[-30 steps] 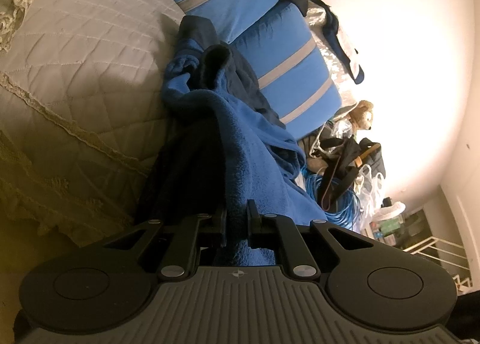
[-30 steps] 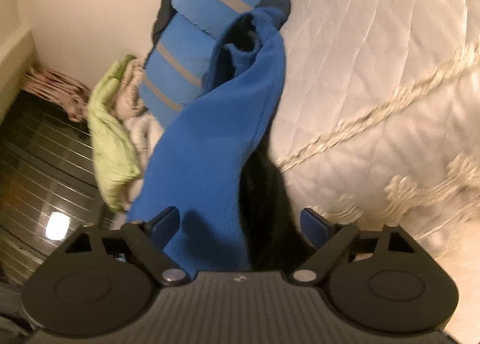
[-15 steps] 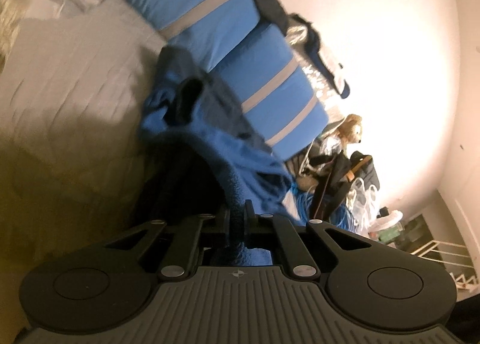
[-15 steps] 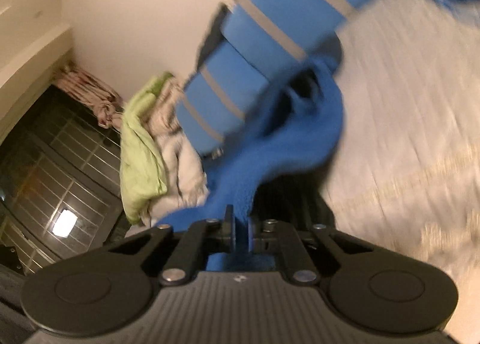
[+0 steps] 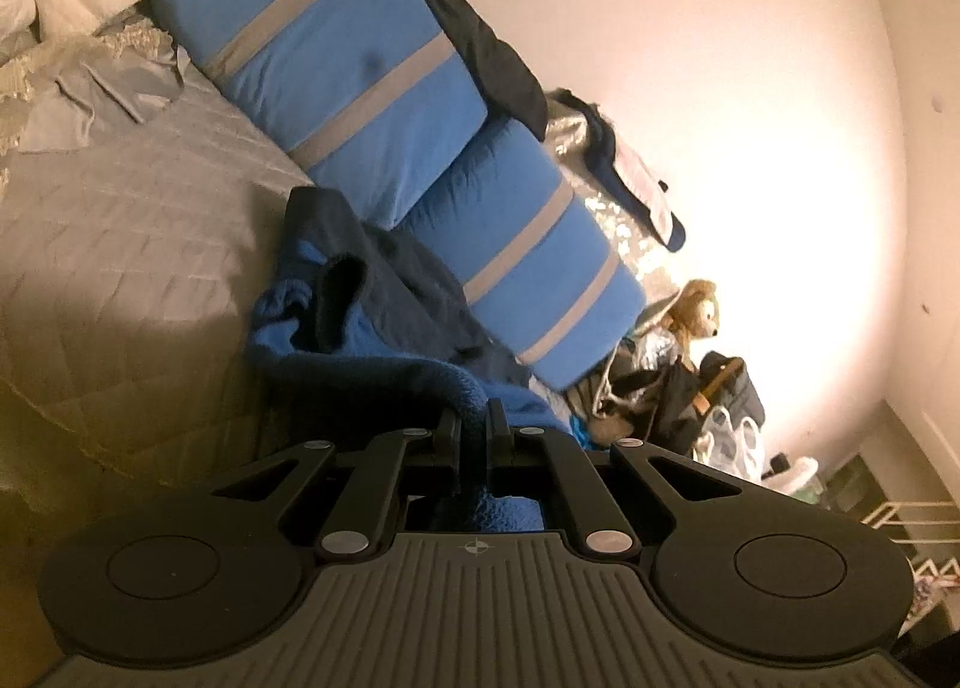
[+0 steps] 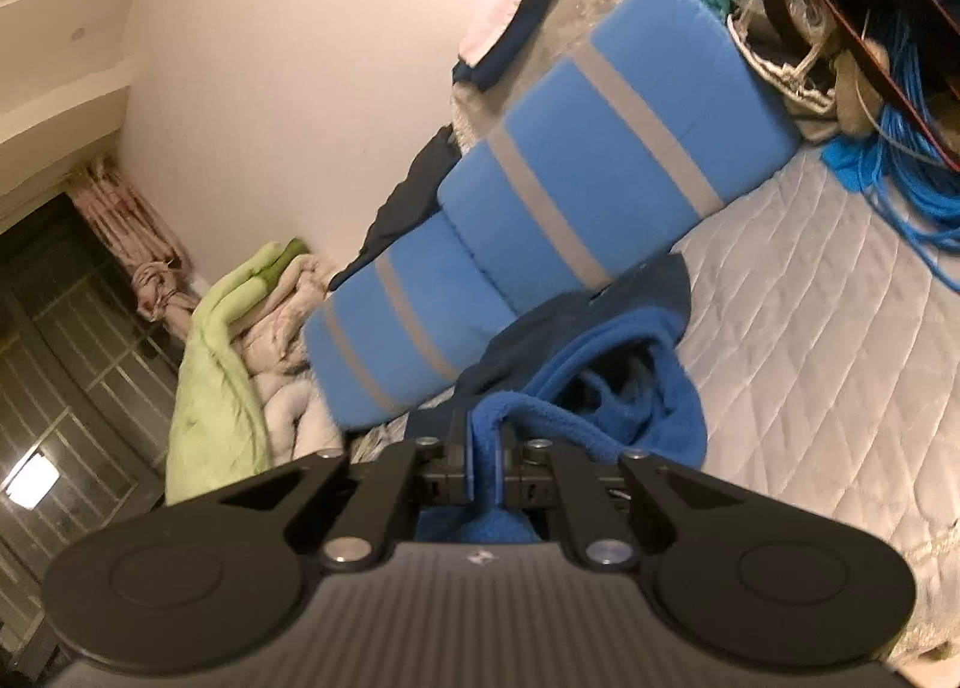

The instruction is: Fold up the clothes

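Both grippers are clamping the blue fleece garment (image 6: 636, 388): the left gripper (image 5: 474, 430) is pinching a rolled fleece edge between closed jaws, and the right gripper (image 6: 483, 457) is gripping a folded loop of the same fabric. The garment is lying bunched on the quilted bedspread (image 6: 840, 340), touching the blue striped cushions (image 6: 600, 178), with its dark navy lining (image 5: 384, 274) showing at the far end. The step in hand appears to be lifting and spreading the piece before a first fold. To do it well, the operator should be drawing the two grippers apart until the held edge is taut, then raising both evenly so the bunched far end is pulling free of the cushions rather than dragging them. Grip depth looks adequate; thick fleece is likely to slip little. Containers: white plastic bags (image 5: 735, 436) are standing on the floor near a plush bear (image 5: 696, 310); their contents cannot be made out. A coil of blue cable (image 6: 900, 172) is resting at the bed's corner.
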`<move>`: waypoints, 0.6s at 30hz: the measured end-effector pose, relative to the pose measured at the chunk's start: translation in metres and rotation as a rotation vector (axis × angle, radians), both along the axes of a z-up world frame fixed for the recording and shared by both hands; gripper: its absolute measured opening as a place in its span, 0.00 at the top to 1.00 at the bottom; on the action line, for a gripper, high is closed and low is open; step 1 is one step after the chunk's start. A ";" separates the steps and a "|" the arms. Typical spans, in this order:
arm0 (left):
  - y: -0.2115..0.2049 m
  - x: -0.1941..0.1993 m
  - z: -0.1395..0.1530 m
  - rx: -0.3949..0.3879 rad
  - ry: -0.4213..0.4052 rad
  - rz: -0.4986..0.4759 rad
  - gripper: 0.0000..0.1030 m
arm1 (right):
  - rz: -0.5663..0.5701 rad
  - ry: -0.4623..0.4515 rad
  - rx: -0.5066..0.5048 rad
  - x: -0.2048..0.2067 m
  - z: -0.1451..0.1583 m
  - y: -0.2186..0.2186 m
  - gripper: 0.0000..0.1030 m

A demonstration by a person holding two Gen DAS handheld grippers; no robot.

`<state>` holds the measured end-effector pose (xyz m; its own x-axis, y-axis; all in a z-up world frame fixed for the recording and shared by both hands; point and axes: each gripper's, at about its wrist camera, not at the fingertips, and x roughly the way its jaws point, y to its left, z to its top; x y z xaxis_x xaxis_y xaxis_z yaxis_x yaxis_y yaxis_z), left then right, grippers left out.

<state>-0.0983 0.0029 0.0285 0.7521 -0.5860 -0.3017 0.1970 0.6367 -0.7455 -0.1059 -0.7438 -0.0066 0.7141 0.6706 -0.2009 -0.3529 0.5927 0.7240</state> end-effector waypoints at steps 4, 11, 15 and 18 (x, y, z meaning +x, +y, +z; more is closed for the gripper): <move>-0.002 0.011 0.004 0.020 0.009 0.003 0.93 | -0.015 0.010 -0.018 0.011 0.007 0.003 0.94; -0.002 0.028 0.010 0.049 0.003 0.010 0.93 | -0.028 -0.002 -0.063 0.026 0.022 0.016 0.94; -0.004 0.040 0.015 0.067 -0.006 0.011 0.93 | -0.044 -0.007 -0.080 0.037 0.026 0.022 0.94; -0.004 0.051 0.018 0.078 -0.015 0.020 0.93 | -0.056 -0.012 -0.091 0.046 0.028 0.025 0.94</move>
<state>-0.0474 -0.0010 0.0469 0.7682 -0.5459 -0.3345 0.1945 0.6968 -0.6904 -0.0595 -0.7183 0.0210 0.7524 0.6091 -0.2506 -0.3260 0.6750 0.6619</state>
